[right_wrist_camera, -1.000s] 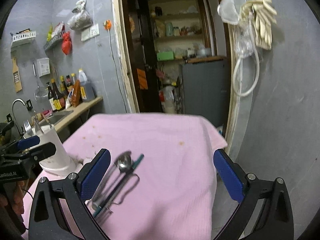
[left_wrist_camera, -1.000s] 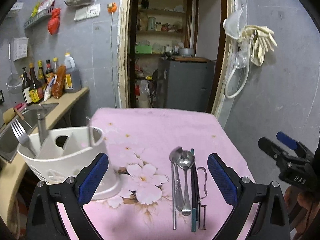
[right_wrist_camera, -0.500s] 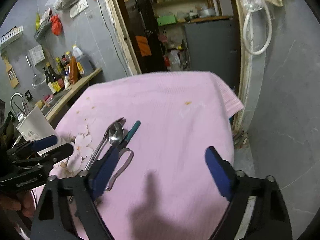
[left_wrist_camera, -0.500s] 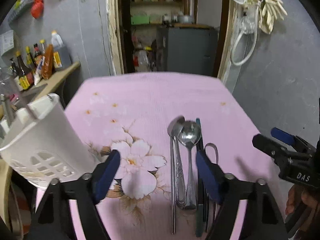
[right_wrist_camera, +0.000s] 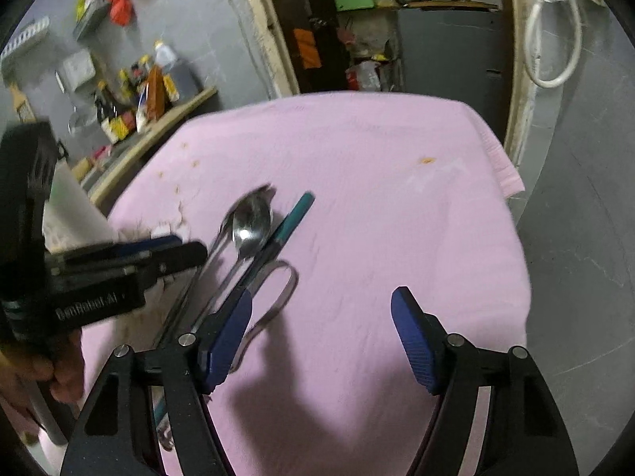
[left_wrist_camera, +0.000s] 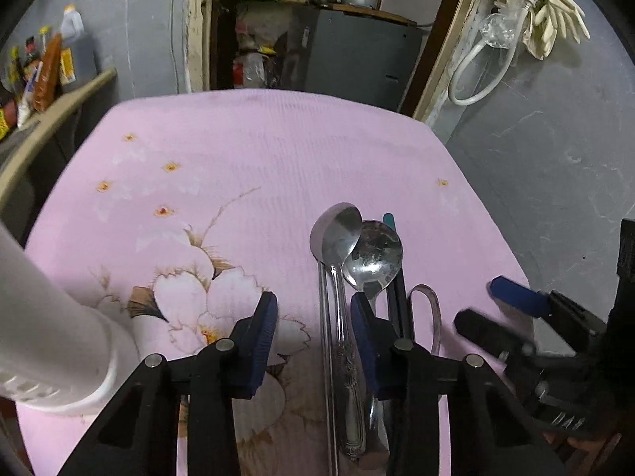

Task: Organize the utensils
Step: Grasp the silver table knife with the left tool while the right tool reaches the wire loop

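Both tongs have dropped toward the pink flowered cloth (left_wrist_camera: 278, 150) on the worktop and tipped downward since a second ago, and their jaws have just been closing, the left far more than the right.

Nearest in the left wrist view, the left tongs (left_wrist_camera: 313, 333) hang half-narrowed with nothing clenched; the long thin steel spoon (left_wrist_camera: 331, 261) and the ornate-handled steel spoon (left_wrist_camera: 345, 357) run between the blue pads, apart from both. The broad steel tablespoon (left_wrist_camera: 373, 256) lies under the right-hand pad, with a teal-handled black tool (left_wrist_camera: 391, 224) and a clear looped tool (left_wrist_camera: 430, 309) just beside it.

In the right wrist view the right tongs (right_wrist_camera: 321, 341) stand wide and released over bare cloth, the utensil bundle lying at their left pad.

To do the pick well, I would judge the left tongs should settle on one handle only, square across it, low enough that the pads get under its edge; the handles lie touching, so a loose close may drag a neighbour along.

Further left stands the white plastic utensil holder (left_wrist_camera: 51, 349), only its outer wall showing, so I cannot tell what is in it. Beyond the cloth, bottles (right_wrist_camera: 131, 99) line a side counter and a doorway opens onto shelves.
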Demonstrator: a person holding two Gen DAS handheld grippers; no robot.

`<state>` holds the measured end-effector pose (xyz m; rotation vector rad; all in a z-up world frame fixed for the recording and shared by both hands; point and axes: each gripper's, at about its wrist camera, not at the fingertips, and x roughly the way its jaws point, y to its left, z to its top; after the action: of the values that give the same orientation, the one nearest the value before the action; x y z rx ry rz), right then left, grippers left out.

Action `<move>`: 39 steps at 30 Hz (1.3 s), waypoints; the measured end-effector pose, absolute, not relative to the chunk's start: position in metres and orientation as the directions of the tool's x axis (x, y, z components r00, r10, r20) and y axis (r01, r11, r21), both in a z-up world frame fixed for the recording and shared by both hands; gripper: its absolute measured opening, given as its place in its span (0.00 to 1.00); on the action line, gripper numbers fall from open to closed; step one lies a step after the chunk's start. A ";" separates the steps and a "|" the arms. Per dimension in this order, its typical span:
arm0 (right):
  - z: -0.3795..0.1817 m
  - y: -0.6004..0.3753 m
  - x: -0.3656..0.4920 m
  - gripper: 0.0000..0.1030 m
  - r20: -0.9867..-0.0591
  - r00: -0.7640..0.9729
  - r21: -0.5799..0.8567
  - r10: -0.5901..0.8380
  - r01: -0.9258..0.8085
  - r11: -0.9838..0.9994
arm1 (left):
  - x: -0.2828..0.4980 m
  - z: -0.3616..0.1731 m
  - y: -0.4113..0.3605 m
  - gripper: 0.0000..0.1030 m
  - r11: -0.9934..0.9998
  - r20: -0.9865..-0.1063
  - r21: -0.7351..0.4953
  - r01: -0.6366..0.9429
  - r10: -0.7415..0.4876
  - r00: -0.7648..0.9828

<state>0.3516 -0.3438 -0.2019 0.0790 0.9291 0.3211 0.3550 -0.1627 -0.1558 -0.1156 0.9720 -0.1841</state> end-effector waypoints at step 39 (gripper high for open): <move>-0.194 -0.324 0.347 0.46 -0.841 0.528 0.057 0.122 -0.138 0.989 | 0.376 -0.166 -0.145 0.06 0.938 -0.814 -0.329 0.111 -0.341 0.470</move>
<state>0.3471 -0.3238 -0.1936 -0.0173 1.0028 0.1554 0.3756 -0.1451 -0.1659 -0.2444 1.0477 -0.2803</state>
